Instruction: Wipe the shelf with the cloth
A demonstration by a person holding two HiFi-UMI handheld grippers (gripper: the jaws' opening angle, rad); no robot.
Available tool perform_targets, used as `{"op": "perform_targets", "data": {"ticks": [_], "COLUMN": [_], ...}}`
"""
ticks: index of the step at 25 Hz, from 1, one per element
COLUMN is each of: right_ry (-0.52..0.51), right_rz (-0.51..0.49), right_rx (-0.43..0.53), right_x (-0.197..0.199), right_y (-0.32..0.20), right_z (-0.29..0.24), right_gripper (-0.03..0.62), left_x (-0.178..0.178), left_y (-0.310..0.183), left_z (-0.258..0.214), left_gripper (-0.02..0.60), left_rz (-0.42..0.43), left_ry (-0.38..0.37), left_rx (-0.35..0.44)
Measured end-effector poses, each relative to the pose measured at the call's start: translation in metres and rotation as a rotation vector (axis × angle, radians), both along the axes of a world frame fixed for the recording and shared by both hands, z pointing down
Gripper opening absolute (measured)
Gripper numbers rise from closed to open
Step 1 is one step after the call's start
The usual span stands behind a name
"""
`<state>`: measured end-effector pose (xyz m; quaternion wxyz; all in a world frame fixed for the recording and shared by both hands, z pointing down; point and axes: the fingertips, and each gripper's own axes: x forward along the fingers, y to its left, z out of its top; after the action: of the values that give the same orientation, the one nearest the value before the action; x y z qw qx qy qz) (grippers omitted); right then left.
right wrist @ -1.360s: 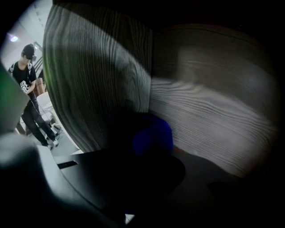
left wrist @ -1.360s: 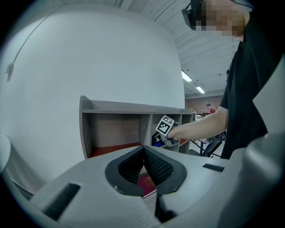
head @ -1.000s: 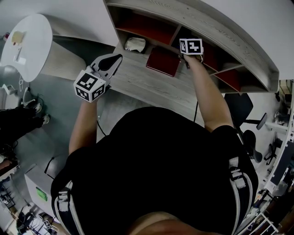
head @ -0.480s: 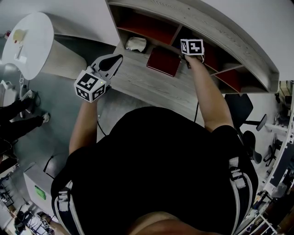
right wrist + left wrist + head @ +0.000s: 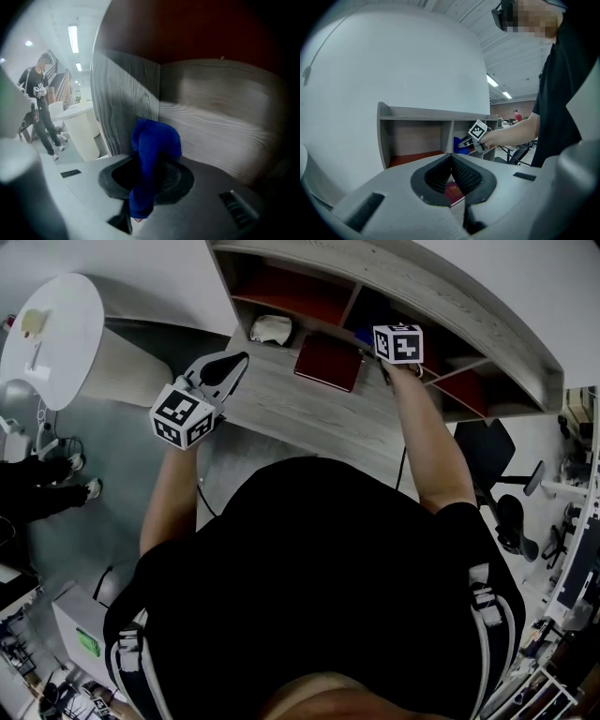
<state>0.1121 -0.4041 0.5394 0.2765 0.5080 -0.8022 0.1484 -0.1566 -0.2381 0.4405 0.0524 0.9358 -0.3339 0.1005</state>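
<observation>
The wooden shelf (image 5: 450, 310) stands at the back of the desk, split into open compartments with red floors. My right gripper (image 5: 394, 345) reaches into the middle compartment, shut on a blue cloth (image 5: 154, 140). The cloth bunches up out of the jaws, close to the grey divider wall (image 5: 124, 98) and the back panel (image 5: 220, 112). From the left gripper view the cloth (image 5: 458, 142) shows as a blue lump at the compartment mouth. My left gripper (image 5: 236, 360) hovers over the desk's left end, shut and holding nothing, well clear of the shelf (image 5: 417, 112).
A dark red book (image 5: 328, 362) lies on the desk (image 5: 309, 418) in front of the shelf. A white crumpled object (image 5: 272, 329) sits by the left compartment. A round white table (image 5: 56, 329) stands to the left, an office chair (image 5: 497, 465) to the right.
My right gripper with the cloth has shifted slightly to the right inside the compartment. The left gripper has stayed where it was.
</observation>
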Motion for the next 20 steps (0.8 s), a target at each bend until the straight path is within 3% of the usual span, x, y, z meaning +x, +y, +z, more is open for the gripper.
{"op": "perform_targets", "data": {"ticks": [20], "right_ry": [-0.107], "right_rz": [0.034], "right_rx": [0.181], "right_x": [-0.001], "right_y": [0.099], "right_z": [-0.071], "right_gripper": [0.064], "left_x": [0.014], "left_y": [0.009], "left_z": [-0.007], "left_gripper": [0.017], "left_rz": [0.131], "left_ry": [0.022], "left_rx": [0.011]}}
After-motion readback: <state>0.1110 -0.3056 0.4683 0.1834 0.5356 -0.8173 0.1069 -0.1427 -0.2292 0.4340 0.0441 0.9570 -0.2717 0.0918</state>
